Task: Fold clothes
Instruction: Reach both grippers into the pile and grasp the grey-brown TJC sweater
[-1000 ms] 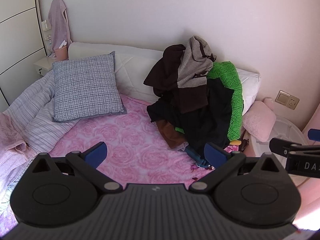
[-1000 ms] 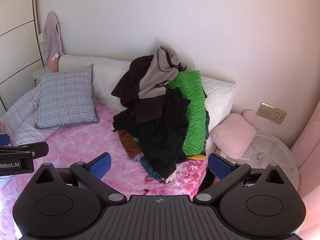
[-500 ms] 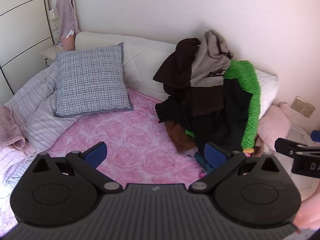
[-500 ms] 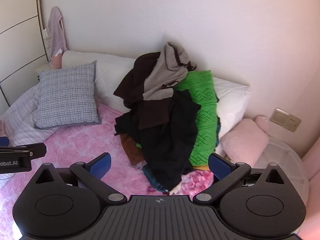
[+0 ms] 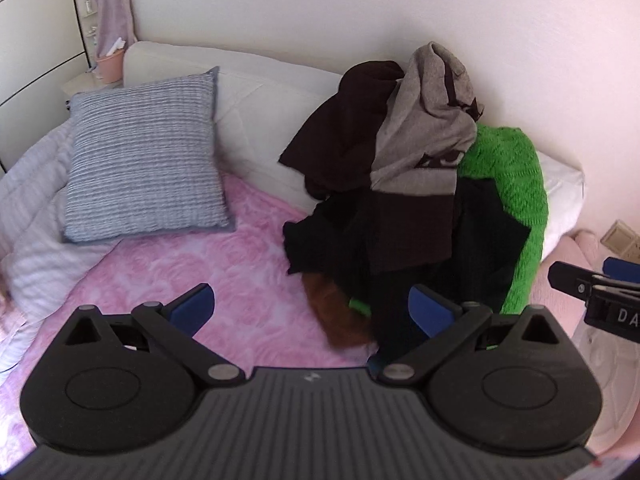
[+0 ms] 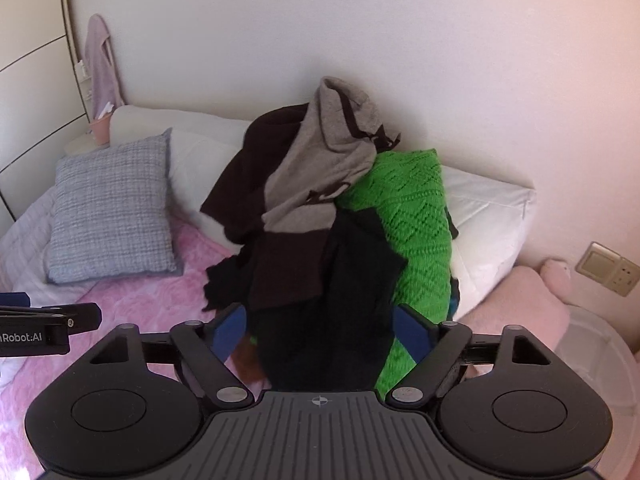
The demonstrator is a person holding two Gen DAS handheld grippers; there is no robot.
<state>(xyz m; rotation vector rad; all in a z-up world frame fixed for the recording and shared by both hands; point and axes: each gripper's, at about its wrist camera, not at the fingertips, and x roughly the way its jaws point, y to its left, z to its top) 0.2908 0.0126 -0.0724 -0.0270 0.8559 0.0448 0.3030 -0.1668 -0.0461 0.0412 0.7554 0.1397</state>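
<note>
While the clothes pile [image 6: 320,224] leans on the white headboard [image 5: 256,92], both grippers hold nothing. Right gripper [image 6: 320,332], jaws just closing a bit, should pinch the black top layer; left gripper [image 5: 310,312] stays wide.

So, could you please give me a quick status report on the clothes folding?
Left gripper open, empty. Right gripper open, jaws just been narrowing, black garment between fingers, no grip seen. Clothes pile unfolded on bed. Nothing blocking.

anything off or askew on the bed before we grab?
Only the clothes pile: unfolded garments heaped against the headboard, a grey top draped over its peak and a black piece hanging down the front. Nothing looks spilled or damaged.
</note>
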